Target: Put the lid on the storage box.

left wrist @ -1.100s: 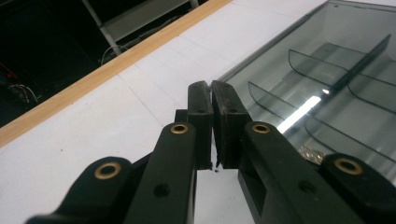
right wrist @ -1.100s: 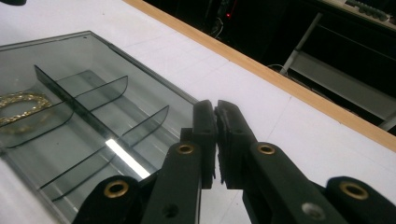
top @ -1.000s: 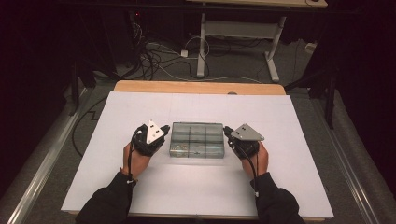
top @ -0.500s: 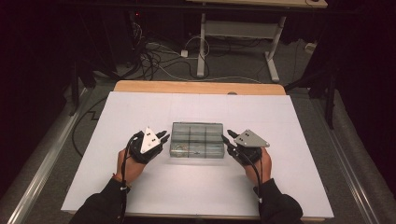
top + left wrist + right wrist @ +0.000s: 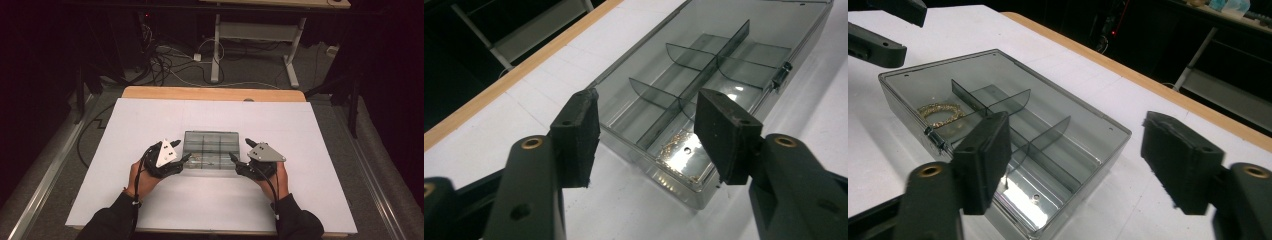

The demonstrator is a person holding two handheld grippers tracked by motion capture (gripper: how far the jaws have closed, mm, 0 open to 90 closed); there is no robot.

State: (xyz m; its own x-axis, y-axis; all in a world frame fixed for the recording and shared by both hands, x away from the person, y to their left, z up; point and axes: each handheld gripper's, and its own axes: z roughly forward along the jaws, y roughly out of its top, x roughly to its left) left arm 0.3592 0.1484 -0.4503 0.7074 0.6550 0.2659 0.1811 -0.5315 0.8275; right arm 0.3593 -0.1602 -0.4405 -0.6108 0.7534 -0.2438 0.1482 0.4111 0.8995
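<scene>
- A clear box (image 5: 208, 150) is lying on the white table (image 5: 150, 120), near the person's edge, with its lid shut.
- Thin walls are splitting the box into small parts — a gold chain (image 5: 939, 113) is lying in a corner part at the left gripper's end.
- The left gripper (image 5: 181, 150) is sitting just beside the box's left end, with its jaws wide apart and holding nothing.
- The right gripper (image 5: 241, 150) is sitting just beside the box's right end — its jaws are wide apart too, and empty.
</scene>
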